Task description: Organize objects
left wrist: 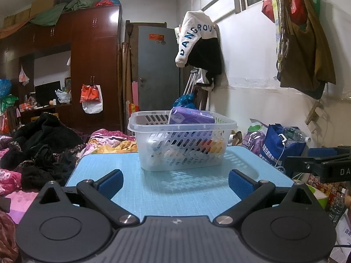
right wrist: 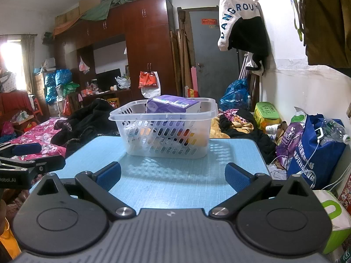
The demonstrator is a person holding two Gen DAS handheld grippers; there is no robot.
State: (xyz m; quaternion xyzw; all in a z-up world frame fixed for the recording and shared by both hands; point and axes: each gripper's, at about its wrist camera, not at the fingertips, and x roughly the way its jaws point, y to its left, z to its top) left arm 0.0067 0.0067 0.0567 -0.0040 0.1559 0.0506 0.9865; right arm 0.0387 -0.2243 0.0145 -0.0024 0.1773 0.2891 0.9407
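Both wrist cams low, facing basket [left wrist: 182, 140].

A lived-in, cluttered home bedroom. A tall dark-wood wardrobe [right wrist: 144, 50] fills the upper left of the right wrist view, with boxes and bundled cloth piled on top. At the left lies a bed with a pink floral bedspread [right wrist: 35, 134] strewn with dark clothes. A white sweatshirt [left wrist: 194, 36] hangs from a rail by the grey door [left wrist: 158, 70], upper centre.

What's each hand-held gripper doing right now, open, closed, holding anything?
Left hand-held gripper: open, holding nothing, short of the basket.
Right hand-held gripper: open, holding nothing, also short of the basket.
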